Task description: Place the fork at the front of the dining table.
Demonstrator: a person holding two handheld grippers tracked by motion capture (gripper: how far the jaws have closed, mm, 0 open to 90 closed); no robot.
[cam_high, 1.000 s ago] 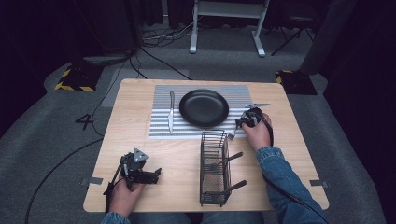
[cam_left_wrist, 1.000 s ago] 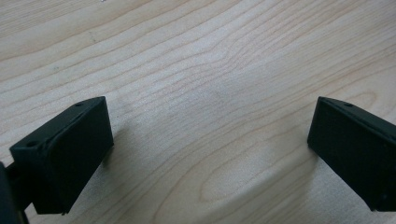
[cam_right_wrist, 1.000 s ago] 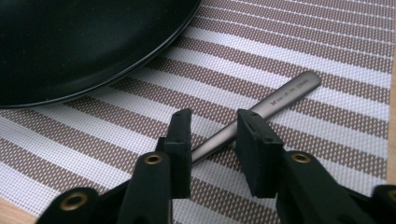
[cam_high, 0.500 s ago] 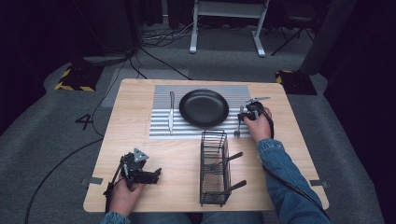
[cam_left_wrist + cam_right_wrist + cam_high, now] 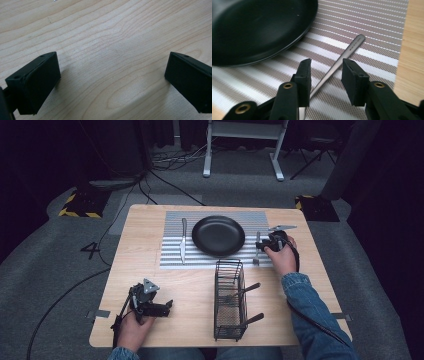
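Blue denim sleeve point(image 5: 306, 306), black tool point(image 5: 325, 75) with brass rivets

A studio-like recording or lab space is indicated rather than a home. A light wooden table point(image 5: 150, 225) is set on grey carpet point(image 5: 60, 270), with darkness all around it. Black cables point(image 5: 165, 180) are trailed across the floor beyond the table's far edge, near the white legs of a stand point(image 5: 240, 150). Yellow-and-black hazard-striped blocks point(image 5: 80, 202) are placed off the far corners. A number 4 point(image 5: 91, 250) is marked on the carpet off the left edge, and tape strips point(image 5: 101, 313) are stuck at the near corners.
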